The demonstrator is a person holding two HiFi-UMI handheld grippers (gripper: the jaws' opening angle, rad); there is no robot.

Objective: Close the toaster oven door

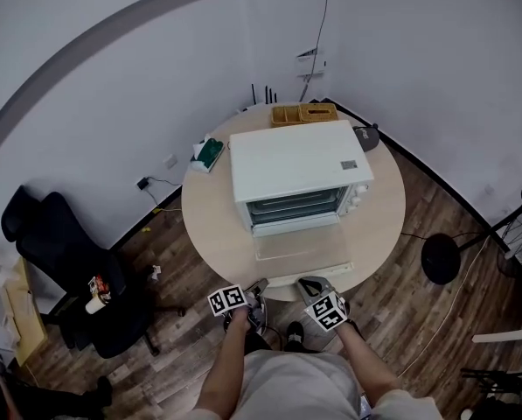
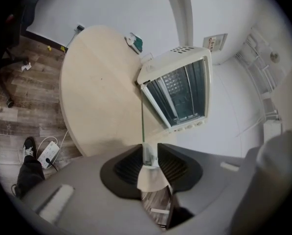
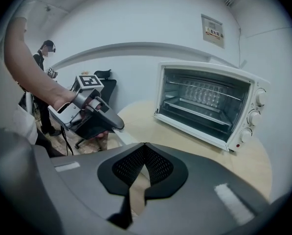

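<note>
A white toaster oven [image 1: 300, 169] stands on the round wooden table [image 1: 212, 226], its glass door [image 1: 300, 250] folded down flat toward me. The door's pale handle [image 1: 306, 274] runs along the table's near edge. My left gripper [image 1: 259, 285] is at the handle's left end. In the left gripper view the handle's end [image 2: 149, 156] fills the narrow gap between the jaws, with the pads against both its sides. My right gripper [image 1: 311, 284] hovers just right of it, near the handle's middle, shut with nothing in it [image 3: 144, 148]. The open oven [image 3: 209, 104] lies ahead of it.
A wooden organiser [image 1: 304, 113], a green packet [image 1: 210, 153] and a dark object [image 1: 366, 136] sit on the table behind and beside the oven. A black office chair [image 1: 59, 261] stands at the left, a round stand base [image 1: 440, 259] at the right, a power strip [image 2: 48, 153] on the floor.
</note>
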